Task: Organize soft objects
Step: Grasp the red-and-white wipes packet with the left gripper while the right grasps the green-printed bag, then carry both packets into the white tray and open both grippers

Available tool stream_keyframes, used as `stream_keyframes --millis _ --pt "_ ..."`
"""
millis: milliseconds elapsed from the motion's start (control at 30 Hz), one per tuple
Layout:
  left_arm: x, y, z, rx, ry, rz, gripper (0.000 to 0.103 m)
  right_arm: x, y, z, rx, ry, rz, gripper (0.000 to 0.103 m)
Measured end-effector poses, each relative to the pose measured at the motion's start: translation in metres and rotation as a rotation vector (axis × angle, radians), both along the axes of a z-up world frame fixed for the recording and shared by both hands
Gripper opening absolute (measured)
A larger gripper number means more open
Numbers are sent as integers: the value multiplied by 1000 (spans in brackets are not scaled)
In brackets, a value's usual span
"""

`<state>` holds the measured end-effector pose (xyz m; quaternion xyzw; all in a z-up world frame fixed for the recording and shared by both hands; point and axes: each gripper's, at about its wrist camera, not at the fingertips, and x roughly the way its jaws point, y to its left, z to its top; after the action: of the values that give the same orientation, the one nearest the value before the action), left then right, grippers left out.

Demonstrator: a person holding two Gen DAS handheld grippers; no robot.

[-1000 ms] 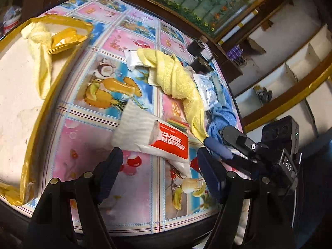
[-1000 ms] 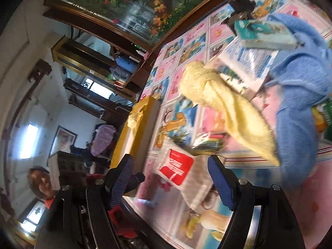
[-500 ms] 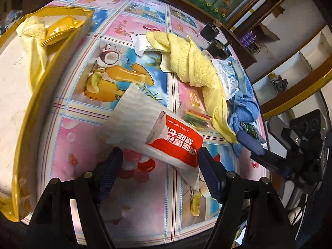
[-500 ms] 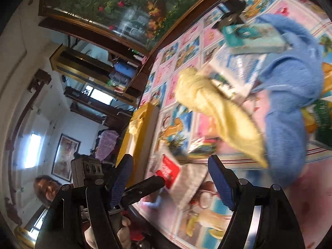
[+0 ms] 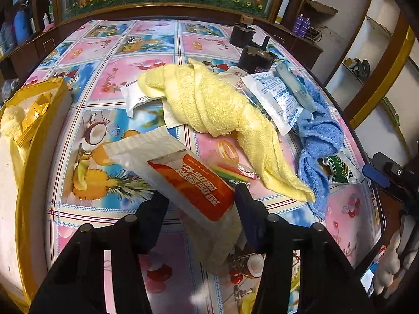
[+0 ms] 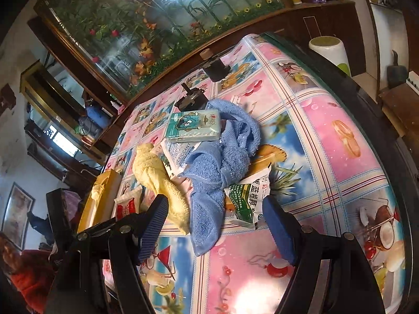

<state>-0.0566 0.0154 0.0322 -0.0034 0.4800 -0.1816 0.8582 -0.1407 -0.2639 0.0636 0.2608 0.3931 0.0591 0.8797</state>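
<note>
Two grippers: left gripper (image 5: 200,201) pinching wet-wipe pack (image 5: 180,175) mid-body; keep squeeze firm, carry level toward yellow box (image 5: 31,136). Right gripper (image 6: 214,225) spread, empty.

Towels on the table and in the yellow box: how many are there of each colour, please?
Yellow terry towels: 2, one long rolled towel on the tablecloth, one in the yellow box.
Blue terry towels: 1, crumpled beside it.
Total: 3.

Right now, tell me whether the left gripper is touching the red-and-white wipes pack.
Touching. In the left wrist view the wipes pack sits between the left gripper, both fingers pressed against its sides, its far end raised off the tablecloth.
</note>
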Motion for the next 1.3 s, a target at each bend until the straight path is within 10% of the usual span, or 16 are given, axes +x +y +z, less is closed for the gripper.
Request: stream_keyframes --millis 300,400,467,900,1300 --pt "-14 31 18 -121 -18 19 47 21 24 -21 -378 116 -43 77" --pt "-18 40 22 -148 -23 29 47 27 24 -32 -375 131 -40 67" --pt "-21 45 26 -165 -29 34 47 27 21 -35 -343 125 -42 33" --pt "-35 144 68 -220 -108 170 47 -24 23 21 -286 -2 -48 32" --pt "18 237 29 -53 -62 374 47 42 192 41 -199 -51 369 32"
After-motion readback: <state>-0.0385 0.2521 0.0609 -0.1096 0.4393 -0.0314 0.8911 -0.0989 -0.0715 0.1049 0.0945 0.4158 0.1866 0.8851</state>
